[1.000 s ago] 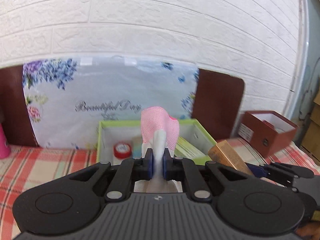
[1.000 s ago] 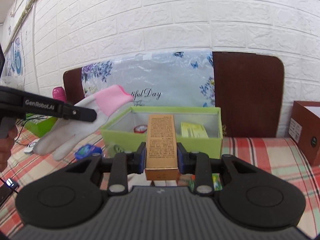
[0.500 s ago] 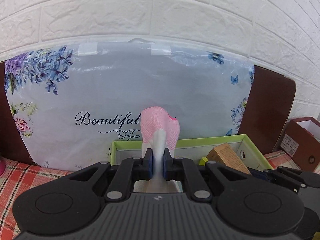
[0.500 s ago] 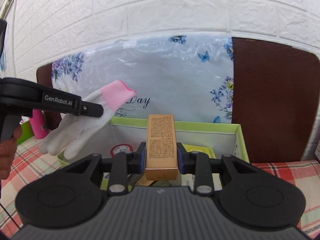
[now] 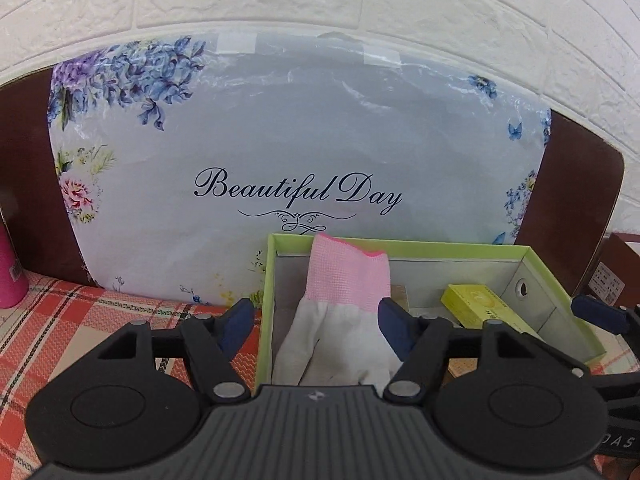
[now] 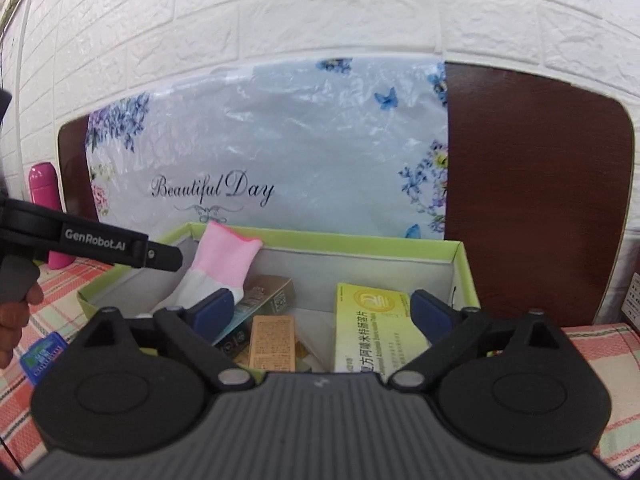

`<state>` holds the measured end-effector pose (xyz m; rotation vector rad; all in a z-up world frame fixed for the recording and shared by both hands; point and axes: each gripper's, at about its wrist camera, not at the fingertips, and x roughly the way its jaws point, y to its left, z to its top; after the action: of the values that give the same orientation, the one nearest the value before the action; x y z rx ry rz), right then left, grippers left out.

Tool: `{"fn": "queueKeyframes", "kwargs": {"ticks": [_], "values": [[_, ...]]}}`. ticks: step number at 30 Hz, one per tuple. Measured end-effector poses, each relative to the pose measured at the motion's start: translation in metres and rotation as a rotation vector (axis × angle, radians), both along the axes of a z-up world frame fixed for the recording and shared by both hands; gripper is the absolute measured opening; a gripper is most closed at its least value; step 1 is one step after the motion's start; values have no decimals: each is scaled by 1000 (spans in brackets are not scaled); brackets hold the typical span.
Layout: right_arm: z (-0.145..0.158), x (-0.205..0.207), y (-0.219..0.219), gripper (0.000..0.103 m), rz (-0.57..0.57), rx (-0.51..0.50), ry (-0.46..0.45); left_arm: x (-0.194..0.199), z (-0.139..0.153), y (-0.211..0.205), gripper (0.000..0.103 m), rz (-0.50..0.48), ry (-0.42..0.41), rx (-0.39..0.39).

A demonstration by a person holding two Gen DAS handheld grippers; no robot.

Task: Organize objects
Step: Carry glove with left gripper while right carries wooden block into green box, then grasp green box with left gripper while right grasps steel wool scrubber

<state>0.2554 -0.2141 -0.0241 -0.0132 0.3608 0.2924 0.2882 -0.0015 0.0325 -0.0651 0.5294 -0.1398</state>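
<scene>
While both grippers' jaws have just sprung apart, left gripper point(image 5: 316, 320) frees a knit pink-cuffed glove point(image 5: 344, 304); right gripper point(image 6: 322, 314) frees a printed tan carton point(image 6: 273, 343) in the green box point(image 6: 464, 268).

Glove point(image 5: 344, 312) between open hand-held gripper point(image 5: 316, 316) pads

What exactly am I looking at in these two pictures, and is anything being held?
There is no robot: a person holds one two-finger tool in each hand, each carrying a forward-looking camera. One picture looks along the left gripper, the other along the right gripper. Both hang over a green box on a checked cloth. Both pairs of jaws have just been opening, and nothing is held: the glove and the tan carton now lie in the box beside a yellow carton.
</scene>
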Motion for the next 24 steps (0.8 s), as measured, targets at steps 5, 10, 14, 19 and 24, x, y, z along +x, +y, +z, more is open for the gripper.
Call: {"fn": "queueKeyframes", "kwargs": {"ticks": [5,10,14,19,24], "values": [[30,-39,-10,103,0,38,-58,-41,18,-7,75,62,50,46],[47,-91,-20,103,11,87,-80,-95,20,-13,76,53,44,54],[44,-132,-27,103,18,100,-57,-132,12,-18,77,23,45,85],[28,-181,-31,103,5,80,-32,-167,-1,-21,77,9,54,87],[5,-210,-32,103,-9,82,21,-191,-12,-22,77,-8,71,58]]}}
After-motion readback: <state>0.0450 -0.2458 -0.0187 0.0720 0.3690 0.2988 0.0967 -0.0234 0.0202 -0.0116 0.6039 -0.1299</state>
